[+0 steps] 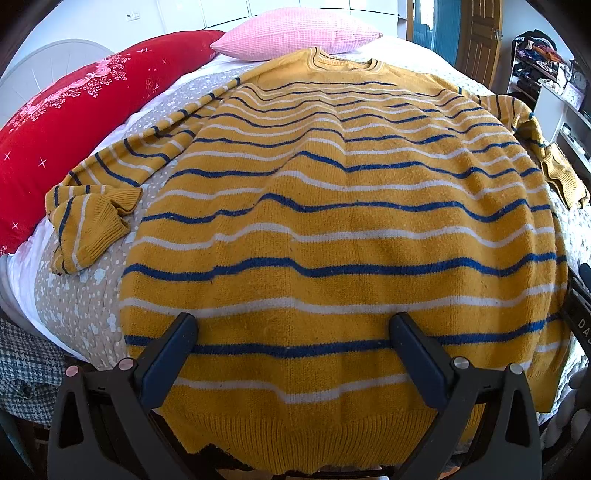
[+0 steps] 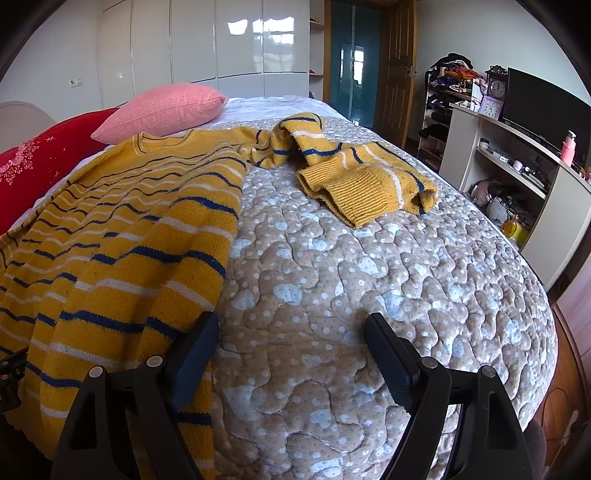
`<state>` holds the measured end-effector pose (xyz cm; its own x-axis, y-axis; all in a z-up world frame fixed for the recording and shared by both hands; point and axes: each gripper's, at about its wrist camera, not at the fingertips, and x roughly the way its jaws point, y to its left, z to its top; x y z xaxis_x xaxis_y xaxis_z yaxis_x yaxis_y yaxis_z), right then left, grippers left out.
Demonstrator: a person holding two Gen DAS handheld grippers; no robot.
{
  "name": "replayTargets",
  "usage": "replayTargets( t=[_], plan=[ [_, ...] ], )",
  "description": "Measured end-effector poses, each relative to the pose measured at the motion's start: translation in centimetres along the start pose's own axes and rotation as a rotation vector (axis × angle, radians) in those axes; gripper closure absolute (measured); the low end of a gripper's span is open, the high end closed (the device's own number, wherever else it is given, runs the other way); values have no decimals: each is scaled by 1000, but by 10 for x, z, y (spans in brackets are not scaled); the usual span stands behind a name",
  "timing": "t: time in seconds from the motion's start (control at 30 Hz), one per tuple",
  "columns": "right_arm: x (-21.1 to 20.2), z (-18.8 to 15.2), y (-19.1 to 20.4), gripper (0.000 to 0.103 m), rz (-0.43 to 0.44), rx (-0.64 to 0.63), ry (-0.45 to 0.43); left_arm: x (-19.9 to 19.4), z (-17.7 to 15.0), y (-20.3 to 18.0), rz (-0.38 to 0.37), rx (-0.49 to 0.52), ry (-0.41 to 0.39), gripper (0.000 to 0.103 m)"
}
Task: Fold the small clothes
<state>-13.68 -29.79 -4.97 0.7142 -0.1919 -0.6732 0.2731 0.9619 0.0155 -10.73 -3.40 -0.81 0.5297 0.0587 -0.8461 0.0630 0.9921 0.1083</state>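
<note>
Yellow striped sweater (image 1: 343, 229) spread flat on quilted bed cover (image 2: 369, 295), neck twd pink pillow (image 1: 295, 35), red pillow (image 1: 74, 122) alongside. Both sleeves bunched up at the sides, right one w/ cuff (image 2: 354, 192) folded over. Left gripper (image 1: 295, 347) over the hem, jaws wide open, nothing held. Right gripper (image 2: 291, 347) wide open too, hovering at sweater's edge, mostly over bare cover.

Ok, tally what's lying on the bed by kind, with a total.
Mustard-yellow knit sweater with blue and white stripes: 1
Pillows: 2, a pink waffle-textured pillow and a red floral pillow
Total: 3, all on the beige spotted quilt
</note>
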Motion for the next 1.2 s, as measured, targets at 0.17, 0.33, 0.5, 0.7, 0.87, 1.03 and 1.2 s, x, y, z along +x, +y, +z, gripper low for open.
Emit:
replayTargets(
  t=[0.17, 0.33, 0.5, 0.7, 0.87, 1.03, 1.2],
  plan=[
    [-1, -1, 0, 18, -1, 1, -5, 0, 0, 0, 0, 0, -1, 0],
    [-2, -2, 0, 17, -1, 0, -9, -1, 1, -1, 2, 0, -3, 0],
    [-3, -3, 1, 17, -3, 0, -12, -1, 0, -1, 3, -1, -5, 0],
    [-3, -3, 1, 17, -3, 0, -14, -1, 0, -1, 3, -1, -6, 0],
    [-3, -3, 1, 17, -3, -1, -15, -1, 0, -1, 4, -1, -7, 0],
    [-3, -3, 1, 17, -3, -1, -15, -2, 0, -1, 4, -2, -7, 0],
    [-4, -4, 1, 17, -5, -1, -18, -2, 0, -2, 3, -3, -10, 0]
  ],
)
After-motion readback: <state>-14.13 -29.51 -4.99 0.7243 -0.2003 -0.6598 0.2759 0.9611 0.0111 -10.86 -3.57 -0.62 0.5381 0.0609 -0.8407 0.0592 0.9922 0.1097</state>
